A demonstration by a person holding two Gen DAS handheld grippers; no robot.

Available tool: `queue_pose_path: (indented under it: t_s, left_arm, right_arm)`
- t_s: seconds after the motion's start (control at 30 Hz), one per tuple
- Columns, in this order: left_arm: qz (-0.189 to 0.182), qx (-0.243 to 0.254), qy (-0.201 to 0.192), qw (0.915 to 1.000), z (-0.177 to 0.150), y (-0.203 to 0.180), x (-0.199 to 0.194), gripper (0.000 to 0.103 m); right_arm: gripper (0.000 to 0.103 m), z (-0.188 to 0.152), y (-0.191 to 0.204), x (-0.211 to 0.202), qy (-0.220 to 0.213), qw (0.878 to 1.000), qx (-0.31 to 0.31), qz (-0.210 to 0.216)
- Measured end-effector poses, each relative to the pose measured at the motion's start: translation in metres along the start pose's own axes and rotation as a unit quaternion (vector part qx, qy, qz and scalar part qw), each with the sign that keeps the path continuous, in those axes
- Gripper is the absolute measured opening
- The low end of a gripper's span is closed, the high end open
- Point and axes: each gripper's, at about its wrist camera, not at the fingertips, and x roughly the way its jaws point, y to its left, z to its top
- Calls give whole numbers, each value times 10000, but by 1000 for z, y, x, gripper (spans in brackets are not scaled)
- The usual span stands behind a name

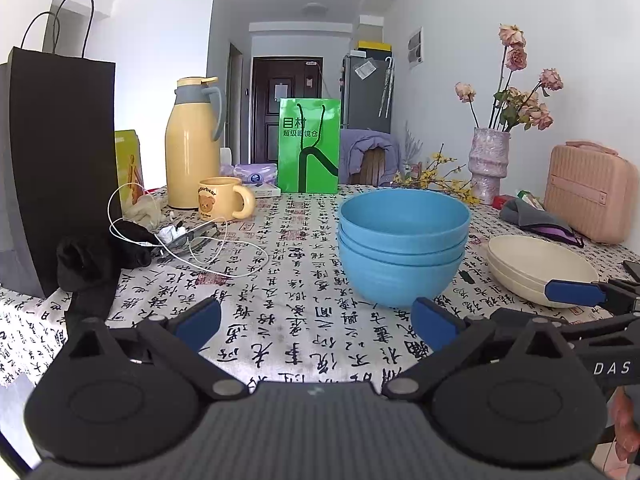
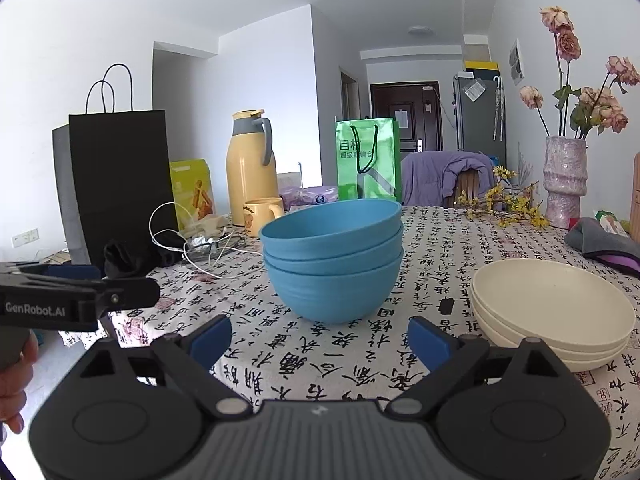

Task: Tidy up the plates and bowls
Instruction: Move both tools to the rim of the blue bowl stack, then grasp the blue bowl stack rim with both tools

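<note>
Left wrist: both grippers spread, empty | blue bowls [image 1: 402,248] ahead | mug [image 1: 224,198], cable [image 1: 208,256] left

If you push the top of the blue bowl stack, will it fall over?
Probably not easily. The three blue bowls sit nested inside each other, so they likely slide together. The bottom looks narrow and rounded, so a high push might rock them. They look like matte plastic, probably light and not breakable.

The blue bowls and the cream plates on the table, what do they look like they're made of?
The blue bowls, three nested: probably matte plastic or a plant-fibre composite, given the flat, even colour, thick rounded rims and no glassy highlights. The cream plates, a stack of shallow dishes: seemingly the same matte material, with a soft sheen and no glaze. Glazed ceramic looks unlikely, though the pictures can't rule it out.
</note>
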Motion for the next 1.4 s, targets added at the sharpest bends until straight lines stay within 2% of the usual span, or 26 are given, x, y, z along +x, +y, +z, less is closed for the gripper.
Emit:
queue_pose_path:
  t_s: [0.6, 0.9, 1.17, 1.4]
  left_arm:
    - [-197, 45, 150, 9997, 34, 0, 52, 103]
    - [-483, -96, 268, 9984, 56, -1, 87, 103]
    - [-706, -413, 613, 9948, 75, -1, 130, 103]
    - [-904, -648, 1113, 9875, 80, 4, 166, 103]
  right_arm:
    - [95, 31, -27, 39, -16, 9996, 144, -252]
    - [95, 48, -42, 60, -84, 9993, 228, -281]
    - [95, 66, -56, 87, 19, 9991, 359, -207]
    - [95, 73, -69, 120, 419, 9976, 513, -176]
